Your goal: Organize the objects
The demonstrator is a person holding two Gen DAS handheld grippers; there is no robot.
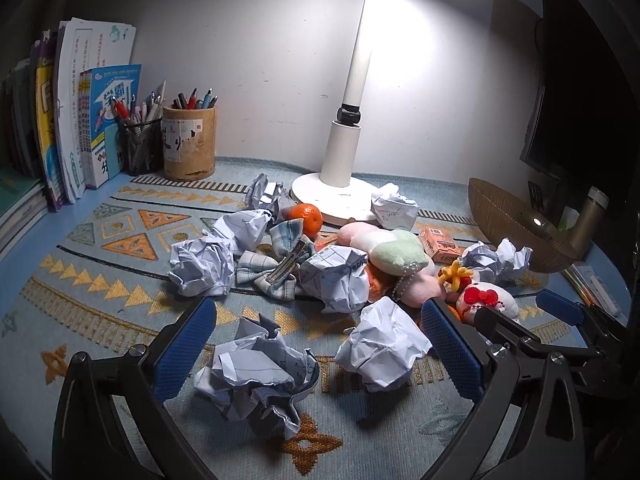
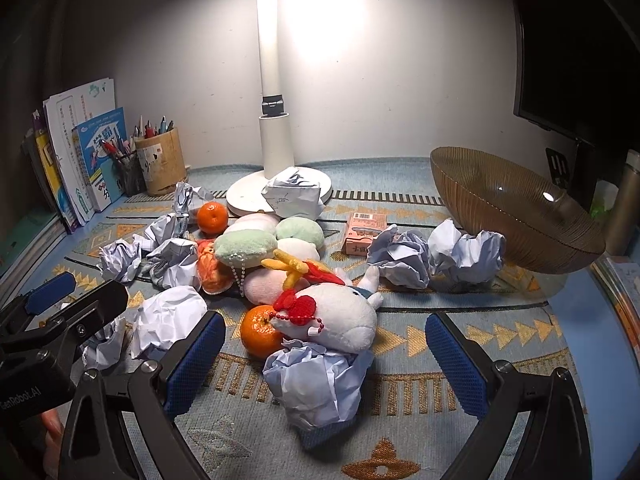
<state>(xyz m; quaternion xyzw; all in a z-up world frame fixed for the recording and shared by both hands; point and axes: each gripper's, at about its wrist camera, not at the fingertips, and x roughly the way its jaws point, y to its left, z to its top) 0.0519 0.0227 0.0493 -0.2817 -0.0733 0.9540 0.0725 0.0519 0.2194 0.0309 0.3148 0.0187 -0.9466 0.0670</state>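
Several crumpled paper balls lie on the patterned mat among plush toys and two oranges. My left gripper is open, with one paper ball and another between its blue pads. My right gripper is open around a paper ball, just before a white plush and an orange. A second orange sits by the lamp base. A pastel plush lies mid-mat. A checked hair bow lies in the left wrist view.
A white lamp stands at the back centre. A brown ribbed bowl tilts at the right. Books and two pen holders stand at the back left. A small pink box lies near the bowl. A monitor is at the far right.
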